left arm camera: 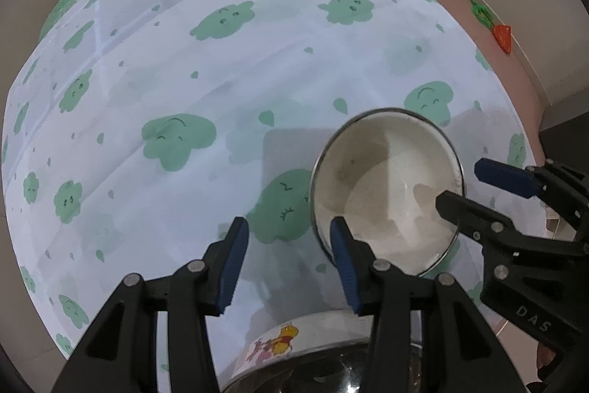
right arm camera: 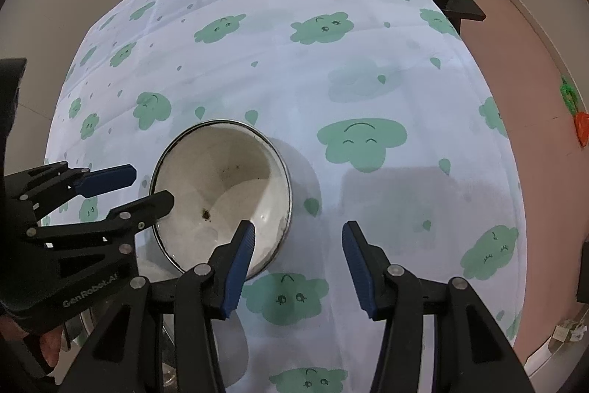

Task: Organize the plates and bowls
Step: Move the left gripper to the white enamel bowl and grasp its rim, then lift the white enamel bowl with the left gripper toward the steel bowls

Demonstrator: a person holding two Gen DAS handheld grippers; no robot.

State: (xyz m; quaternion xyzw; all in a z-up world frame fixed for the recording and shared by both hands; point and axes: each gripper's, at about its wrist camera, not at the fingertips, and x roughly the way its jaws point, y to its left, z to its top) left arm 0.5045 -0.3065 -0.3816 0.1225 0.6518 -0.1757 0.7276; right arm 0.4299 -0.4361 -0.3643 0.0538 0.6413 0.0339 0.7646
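The job looks barely begun, as far as these views show: no stack has been built on the cloth, and only two dishes are in sight.

Nearest, under the left gripper and partly hidden by its frame, sits a steel-rimmed dish with a cartoon sticker on its side. Its inside is dark and shiny; whether it is a bowl or a plate I cannot tell.

Just beyond, the white bowl stands upright on the cloth, empty apart from a few dark specks. The left gripper's right finger hangs over the bowl's near rim, its left finger outside over the cloth, so the rim lies between the jaws. They are partly open and the pads do not seem to press on anything.

The right gripper mirrors this from the other side: its left finger is over the bowl's inside edge, its right finger over bare cloth. It too stands partly open and holds nothing. Seen from the left wrist, its dark finger tip reaches in above the bowl's far side.

Both grippers point nearly straight down, close together over the one bowl, which I judge is the next thing to be lifted and nested or stacked.

Further off, the cloth is bare to the table's far edge.
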